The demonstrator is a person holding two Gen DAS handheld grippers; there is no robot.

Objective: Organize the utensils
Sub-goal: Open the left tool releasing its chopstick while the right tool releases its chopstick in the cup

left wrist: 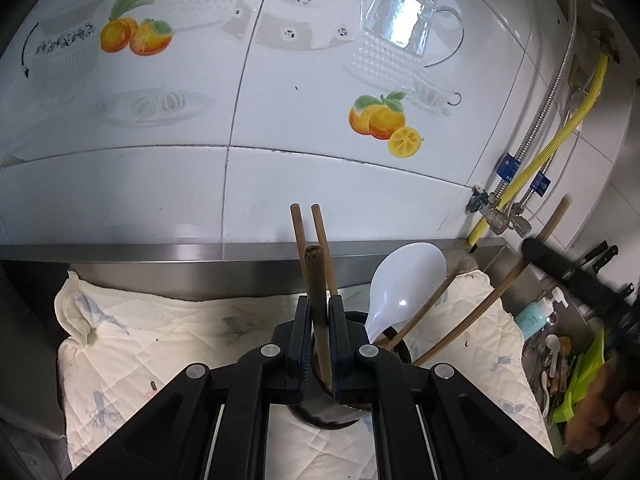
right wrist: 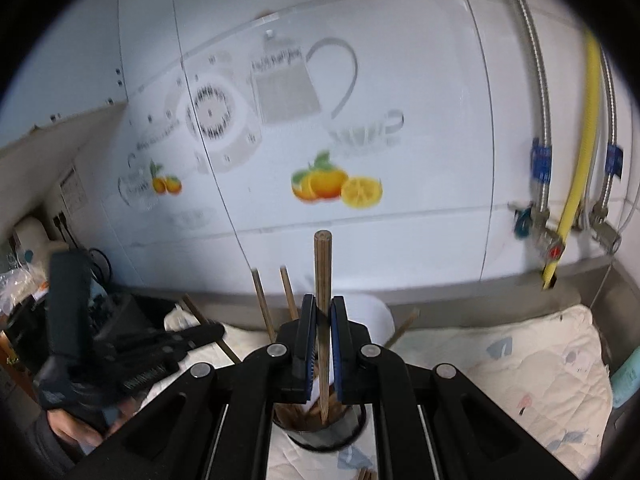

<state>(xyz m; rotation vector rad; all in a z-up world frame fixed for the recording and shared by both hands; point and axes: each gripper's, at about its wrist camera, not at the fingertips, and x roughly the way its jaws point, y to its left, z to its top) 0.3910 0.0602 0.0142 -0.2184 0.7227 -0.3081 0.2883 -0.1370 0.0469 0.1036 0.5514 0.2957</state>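
**Left wrist view: both grippers pinching chopsticks over the holder**

Left wrist camera is showing the left gripper (left wrist: 320, 320) pinching a dark wooden chopstick (left wrist: 316, 280) upright over the black utensil holder (left wrist: 332, 420), which is standing on a quilted cloth (left wrist: 140, 340). A white spoon (left wrist: 404, 280) and more chopsticks are leaning in the holder. Right wrist camera is showing the right gripper (right wrist: 323, 328) pressing its jaws on another chopstick (right wrist: 322, 272), its tip sitting inside the holder (right wrist: 320, 436).

A steel counter (left wrist: 160, 268) carries a quilted cloth (left wrist: 168, 344); a utensil cup (right wrist: 320, 436) stands on it.
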